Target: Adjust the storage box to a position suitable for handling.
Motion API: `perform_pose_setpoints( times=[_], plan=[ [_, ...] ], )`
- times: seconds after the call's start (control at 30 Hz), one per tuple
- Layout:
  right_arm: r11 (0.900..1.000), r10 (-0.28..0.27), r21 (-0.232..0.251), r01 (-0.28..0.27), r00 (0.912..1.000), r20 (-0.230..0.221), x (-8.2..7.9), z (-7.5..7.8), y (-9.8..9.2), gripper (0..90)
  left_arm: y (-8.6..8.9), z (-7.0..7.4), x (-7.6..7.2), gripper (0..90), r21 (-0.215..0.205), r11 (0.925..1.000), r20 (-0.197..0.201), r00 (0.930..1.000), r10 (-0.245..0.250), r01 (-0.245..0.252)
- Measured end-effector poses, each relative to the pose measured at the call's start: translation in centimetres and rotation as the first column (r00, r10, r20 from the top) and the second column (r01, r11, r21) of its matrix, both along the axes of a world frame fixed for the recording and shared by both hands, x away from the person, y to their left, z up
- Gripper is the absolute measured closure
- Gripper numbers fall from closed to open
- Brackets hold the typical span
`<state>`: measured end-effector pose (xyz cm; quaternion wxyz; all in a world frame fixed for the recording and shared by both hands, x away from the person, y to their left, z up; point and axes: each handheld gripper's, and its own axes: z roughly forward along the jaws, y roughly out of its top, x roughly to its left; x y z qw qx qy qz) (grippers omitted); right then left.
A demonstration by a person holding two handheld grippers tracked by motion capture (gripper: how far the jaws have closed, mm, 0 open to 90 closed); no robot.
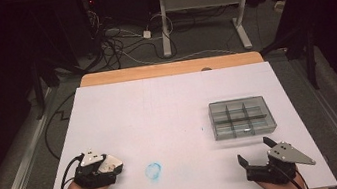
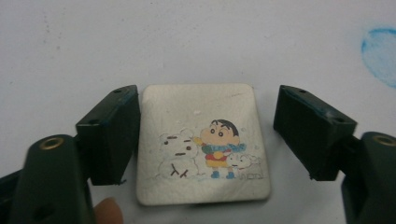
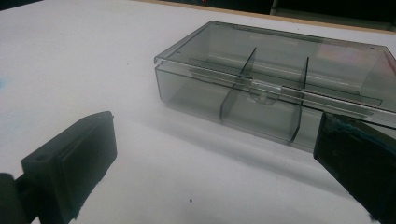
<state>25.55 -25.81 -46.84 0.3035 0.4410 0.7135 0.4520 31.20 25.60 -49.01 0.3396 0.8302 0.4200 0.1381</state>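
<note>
Left hand-held gripper [image 2: 205,135]: I have its jaws spread, one on each side of a small square card [image 2: 204,143] that lies flat on the white bench [image 2: 140,42]. The left jaw sits right against the card's left edge; I cannot tell whether it touches. The right jaw stands clear of the right edge, with a strip of bench showing between. Nothing is pinched. The card carries a cartoon print of a child beside a snowman; the small figure at its lower right is too fine for me to read. A fingertip pokes in at the bottom of the left gripper view, cut off by the frame. From above, the gripper body and my hand cover most of the card, so it shows as a pale patch under the jaws.

Just right of this gripper, a blue smudge [image 1: 154,171] marks the bench.

Right hand-held gripper [image 1: 257,151]: jaws spread wide, holding nothing. Just ahead of it lies a clear compartment box [image 1: 241,117], lid down. Through the smoky plastic I make out the dividers, but not whether anything sits in the compartments. In the right gripper view, the right jaw hides the box's near corner.
</note>
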Motion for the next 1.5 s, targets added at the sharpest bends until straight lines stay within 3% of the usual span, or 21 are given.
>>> perform_pose_setpoints(
  times=[0.2,0.43,0.53,0.73,0.9,1.03,1.17,1.27,1.5],
  plan=[
    [1.0,0.0,0.001,0.0,1.0,0.005,-0.1,0.1,-0.1,0.0,0.2,0.1,0.1,14.1,-0.027,0.9996,-0.014,0.9999,0.003,-0.004],
    [1.0,-0.006,0.003,0.006,1.0,0.001,-0.1,0.0,-0.1,0.0,0.5,0.9,0.1,5.6,-0.077,0.9968,0.023,0.9994,0.026,-0.024],
    [1.0,-0.014,0.005,0.014,0.9999,-0.002,-0.2,0.0,-0.3,0.0,0.1,1.4,-0.1,0.0,-0.092,0.9958,0.051,0.9986,0.012,-0.007],
    [1.0,-0.017,-0.001,0.017,0.9997,-0.019,-0.1,0.0,-0.6,0.3,-1.7,1.8,-0.4,0.0,-0.113,0.9916,0.103,0.9933,-0.052,0.064],
    [1.0,-0.011,-0.006,0.011,0.9994,-0.032,-0.1,0.0,-0.7,1.2,-2.9,1.7,-0.6,0.0,-0.152,0.9819,0.103,0.9898,-0.098,0.113],
    [1.0,-0.025,-0.009,0.025,0.9991,-0.034,0.1,-0.2,-0.9,1.2,-4.1,2.0,-0.9,0.0,-0.199,0.9673,0.124,0.9831,-0.134,0.157],
    [0.999,-0.032,-0.012,0.032,0.9984,-0.046,0.2,-0.3,-1.1,2.6,-5.2,2.1,-0.9,0.7,-0.217,0.9567,0.141,0.976,-0.166,0.194],
    [0.999,-0.039,-0.01,0.039,0.9979,-0.052,0.2,-0.3,-1.4,5.4,-5.8,2.0,-0.9,1.4,-0.194,0.9584,0.136,0.9733,-0.185,0.209],
    [0.999,-0.035,-0.007,0.035,0.9962,-0.08,0.4,-0.4,-1.9,16.1,-6.0,1.8,-1.0,7.3,-0.202,0.9526,0.149,0.9684,-0.2,0.227]
  ],
)
